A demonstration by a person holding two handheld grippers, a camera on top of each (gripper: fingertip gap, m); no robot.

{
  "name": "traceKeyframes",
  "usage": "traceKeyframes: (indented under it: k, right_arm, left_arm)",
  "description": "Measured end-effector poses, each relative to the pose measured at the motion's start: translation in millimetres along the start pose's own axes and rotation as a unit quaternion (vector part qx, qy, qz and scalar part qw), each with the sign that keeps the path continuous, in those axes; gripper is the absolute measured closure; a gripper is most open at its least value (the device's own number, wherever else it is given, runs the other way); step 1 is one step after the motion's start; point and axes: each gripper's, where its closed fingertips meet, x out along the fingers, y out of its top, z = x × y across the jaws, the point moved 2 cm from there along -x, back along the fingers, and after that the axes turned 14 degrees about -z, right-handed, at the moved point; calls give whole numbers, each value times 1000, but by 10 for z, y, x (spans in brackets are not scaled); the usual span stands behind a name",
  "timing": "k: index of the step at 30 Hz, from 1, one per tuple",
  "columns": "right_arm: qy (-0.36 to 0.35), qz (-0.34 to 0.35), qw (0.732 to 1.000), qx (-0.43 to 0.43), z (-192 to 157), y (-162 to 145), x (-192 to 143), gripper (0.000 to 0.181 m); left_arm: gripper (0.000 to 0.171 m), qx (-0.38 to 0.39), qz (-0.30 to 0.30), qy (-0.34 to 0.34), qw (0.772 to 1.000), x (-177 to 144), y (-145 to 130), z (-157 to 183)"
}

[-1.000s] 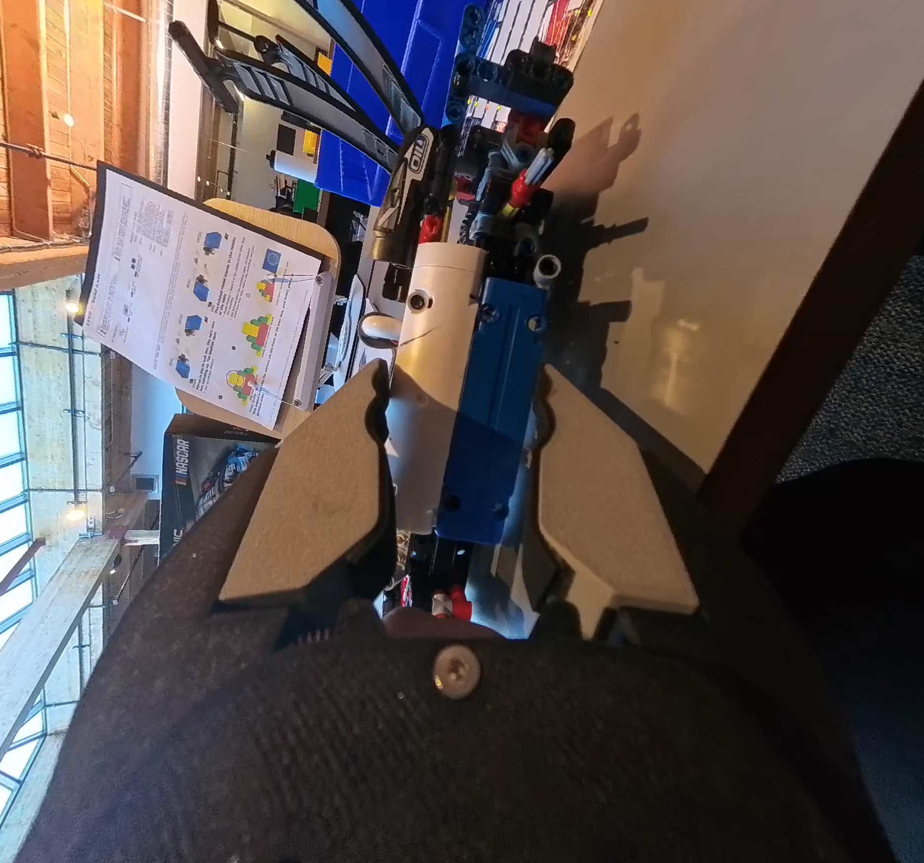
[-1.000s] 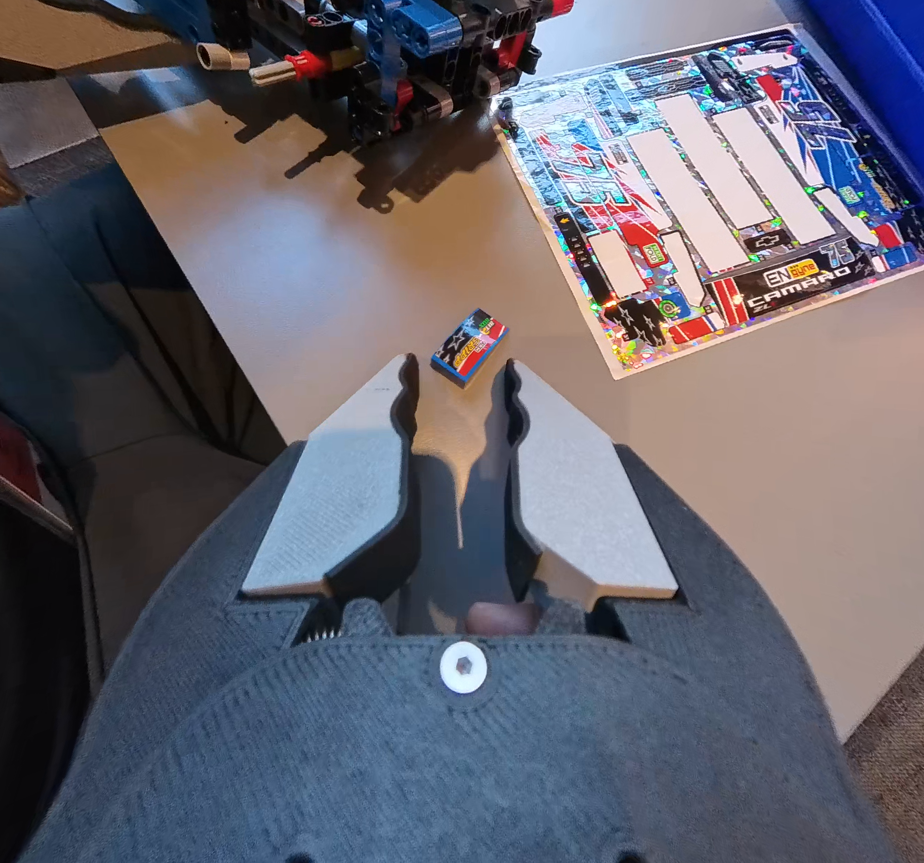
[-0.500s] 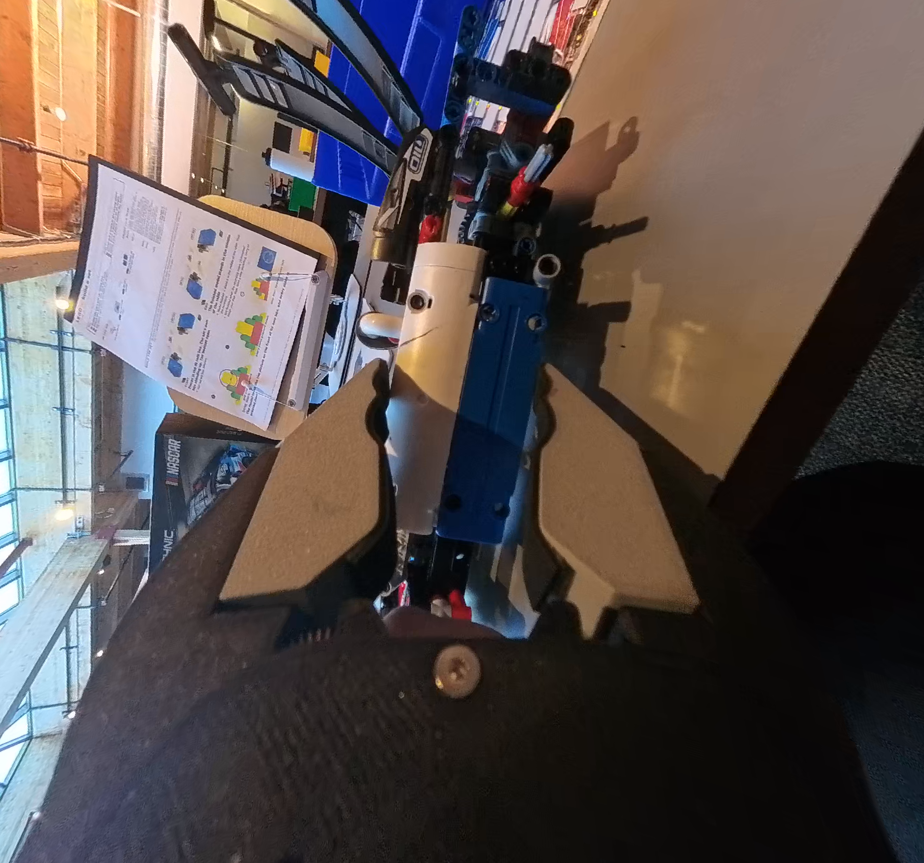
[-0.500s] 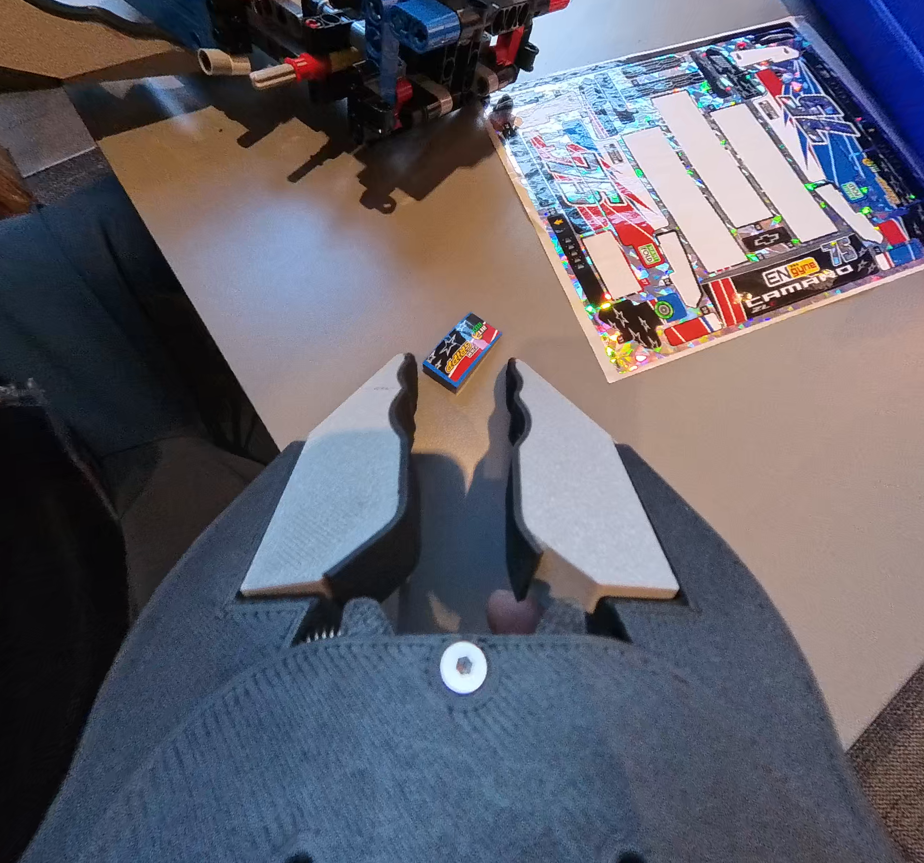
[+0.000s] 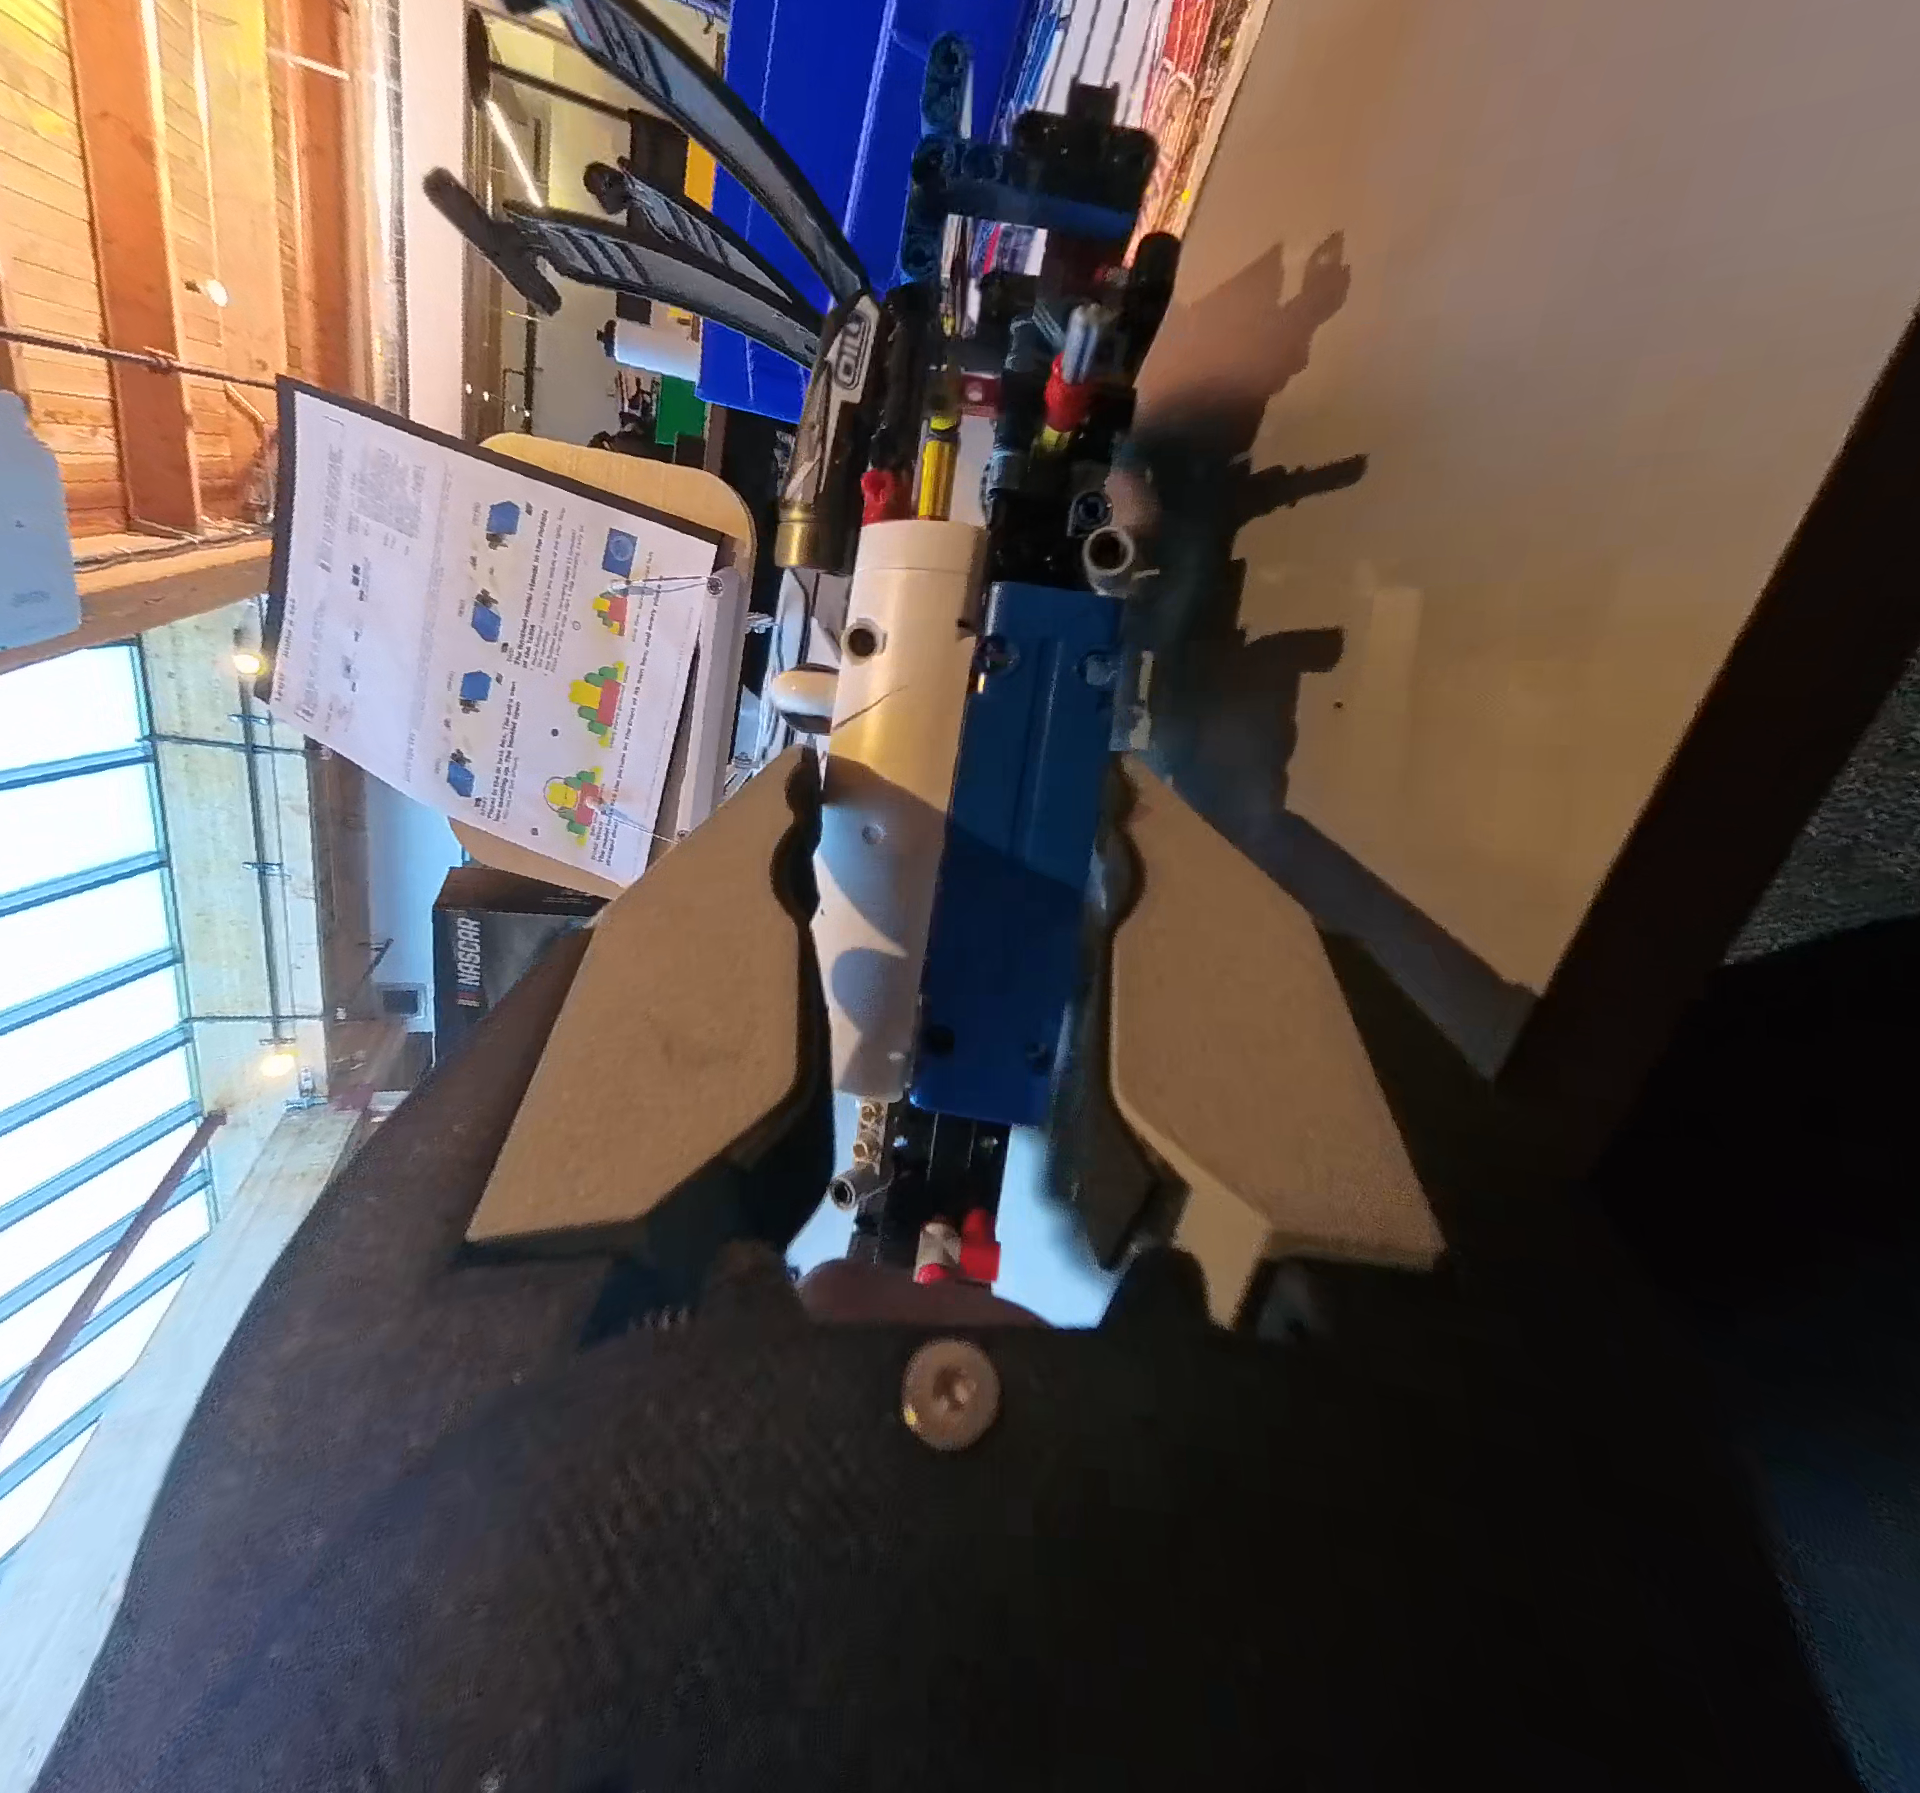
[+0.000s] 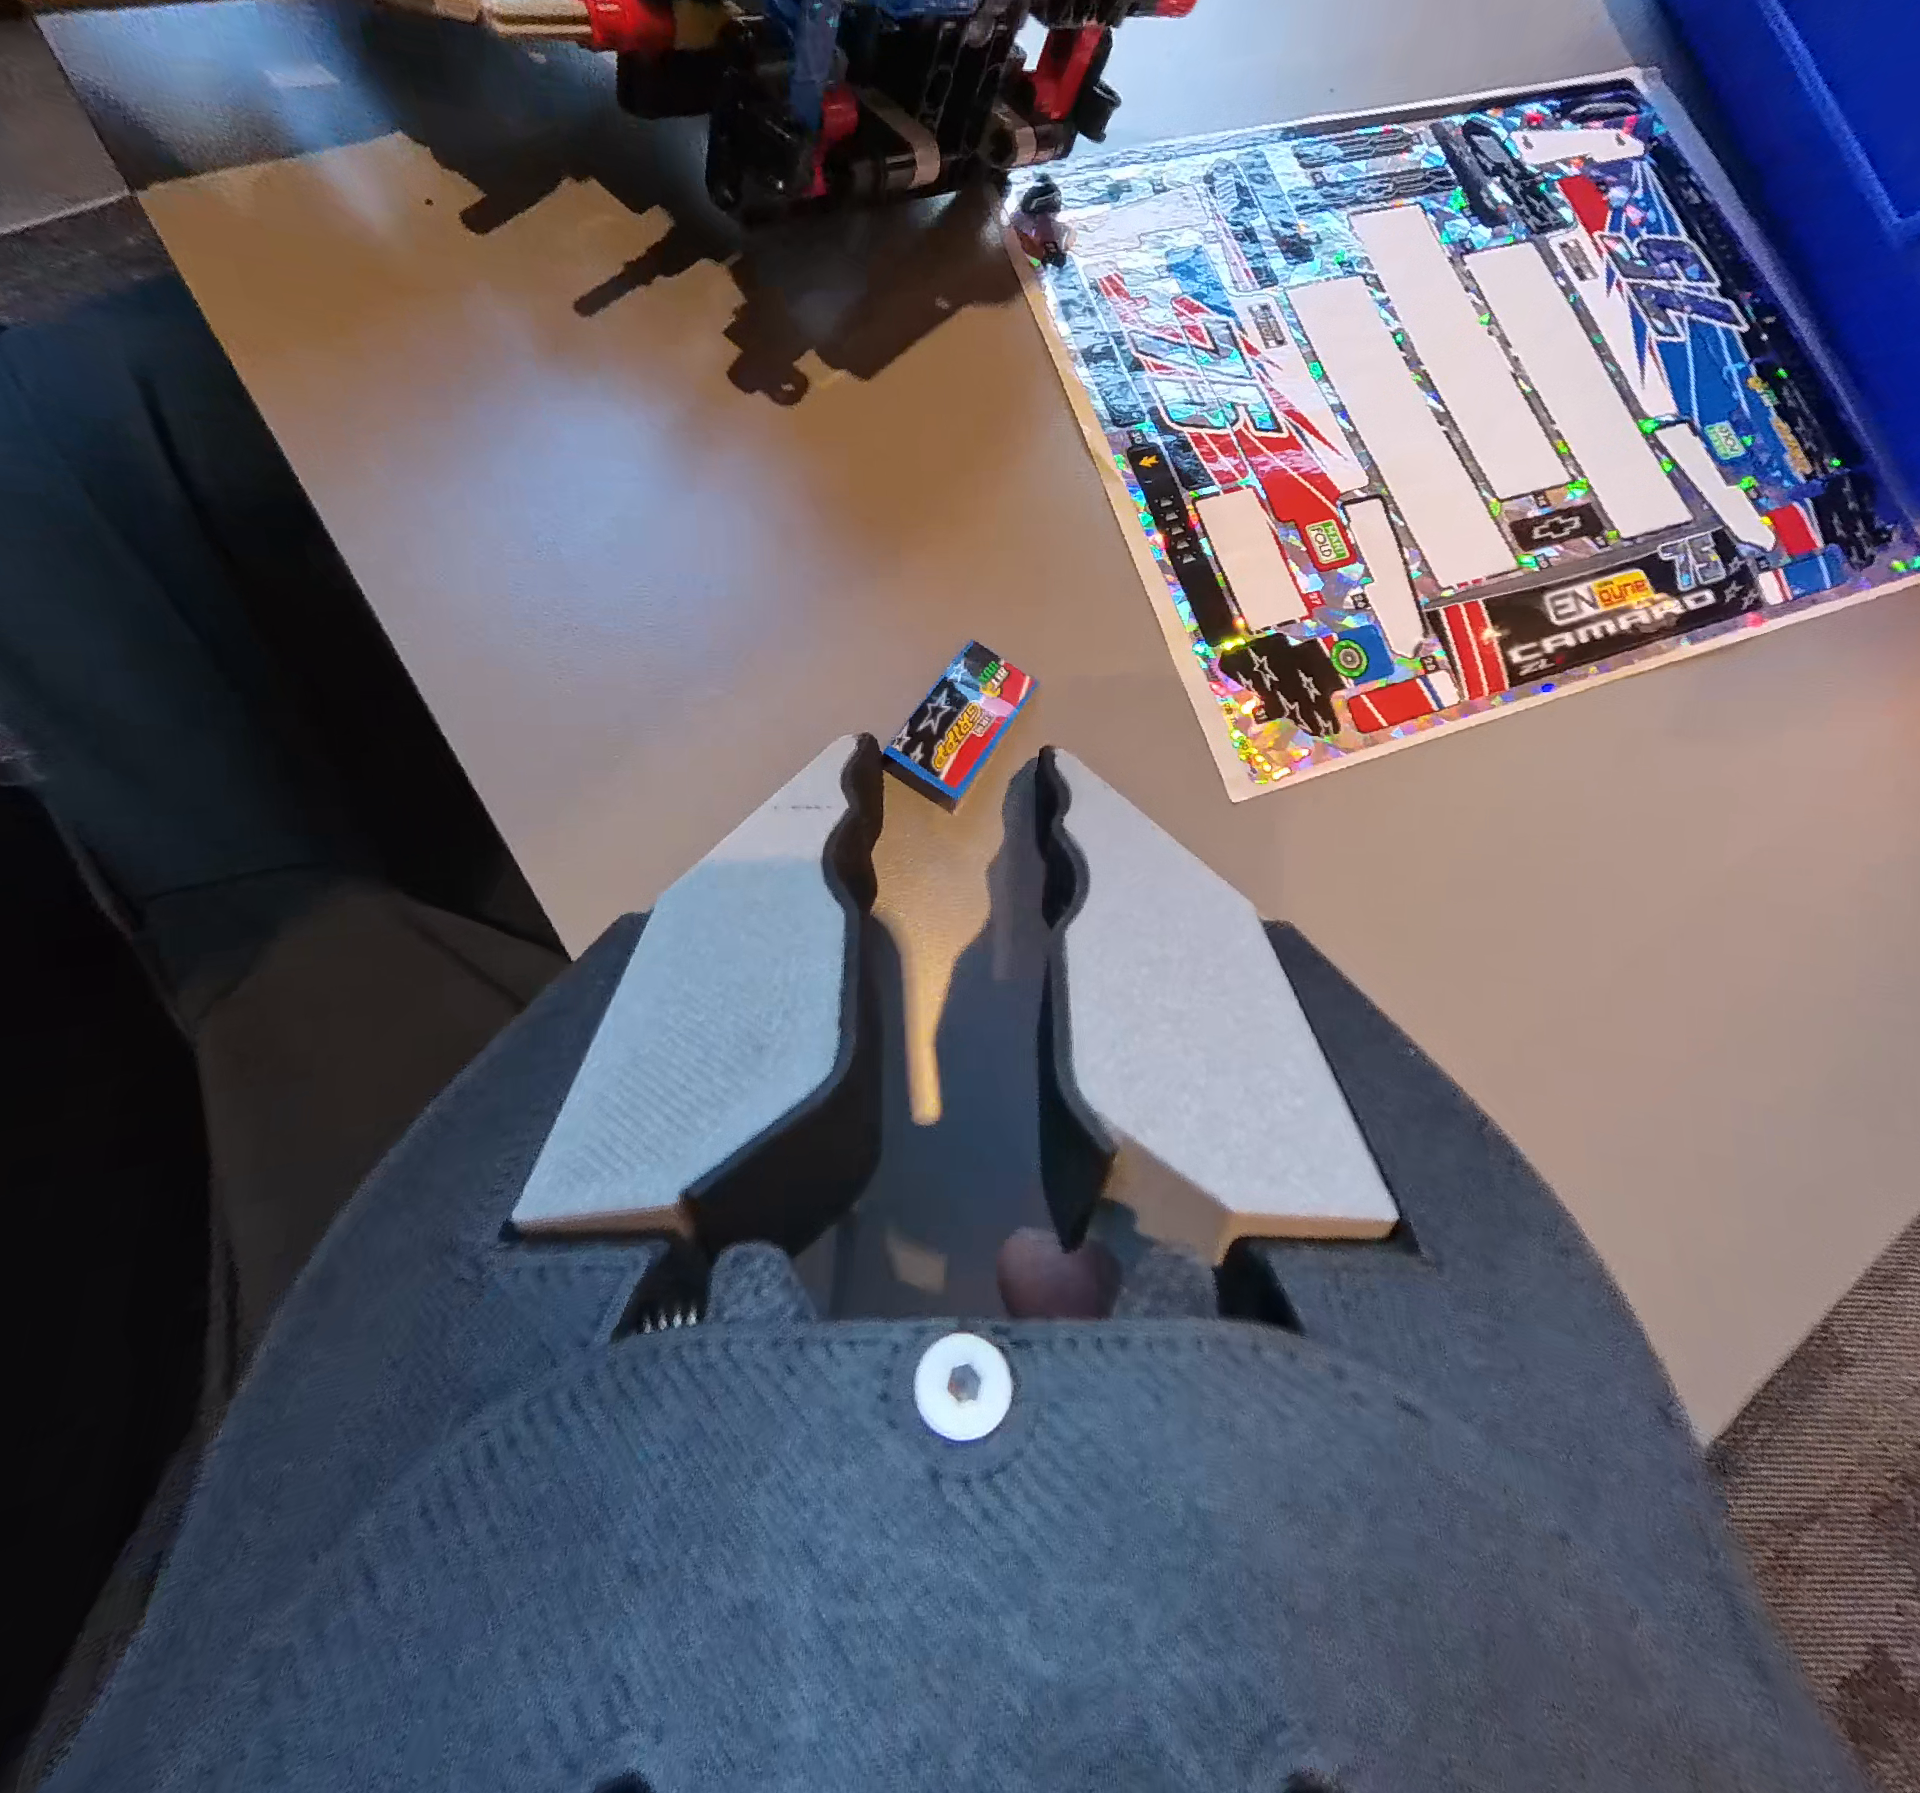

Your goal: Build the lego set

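Gripping lego model (image 5: 966,808), left tool (image 5: 961,787)

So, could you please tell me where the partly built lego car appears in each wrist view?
Left wrist view: the lego car fills the centre, clamped between the left gripper fingers, running up the frame.
Right wrist view: it sits at the top edge, left of centre.
Shared landmark: the sticker sheet, beyond the car's far end.
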Motion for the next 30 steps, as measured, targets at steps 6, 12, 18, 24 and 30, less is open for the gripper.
traceKeyframes:
  k: [6, 12, 18, 24, 30]
  right_arm:
    - [-3, -1, 1000, -15, 0, 1, -10, 148]
    - [-34, 3, 998, -58, 4, 45, -34, 125]
    - [-41, 1, 996, -80, -2, 73, -32, 123]
    - [-33, 3, 997, -65, 50, 30, -33, 124]
    - [-20, 10, 998, -57, 57, 17, -29, 125]
  left_arm:
    - [120, -6, -4, -3, 1000, 2, -16, 14]
    - [120, -5, -2, 4, 1000, 5, -34, 37]
    - [117, 12, -14, 11, 1000, 58, -141, 140]
    - [116, -1, -16, -6, 1000, 33, -132, 182]
    - [115, -65, -16, -91, 994, -14, -124, 214]
